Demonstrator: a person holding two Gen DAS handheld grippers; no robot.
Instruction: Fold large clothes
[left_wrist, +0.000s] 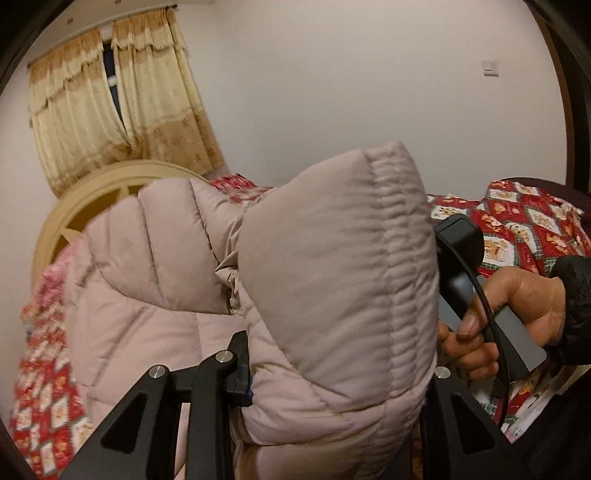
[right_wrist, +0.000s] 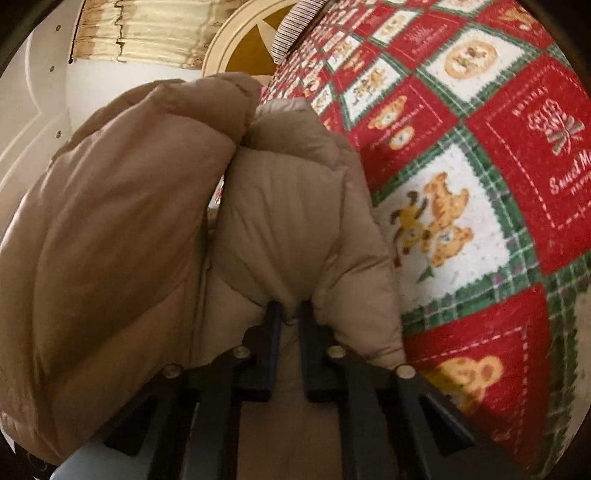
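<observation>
A puffy pale pink-beige down jacket (left_wrist: 332, 280) is lifted above the bed. My left gripper (left_wrist: 332, 391) is shut on a thick padded fold of it; the fabric bulges between and over the fingers and hides the tips. In the right wrist view the same jacket (right_wrist: 303, 221) looks tan. My right gripper (right_wrist: 290, 314) is shut on a padded edge, its two fingers close together with fabric pinched between them. The rest of the jacket (right_wrist: 103, 236) hangs in a big fold to the left. The right gripper's handle and the hand holding it (left_wrist: 517, 314) show in the left wrist view.
The bed is covered by a red, green and white patchwork quilt with teddy bears (right_wrist: 480, 184). A cream round headboard (left_wrist: 107, 192) stands at the back, with yellow curtains (left_wrist: 110, 107) above it. A white wall with a light switch (left_wrist: 490, 68) is behind.
</observation>
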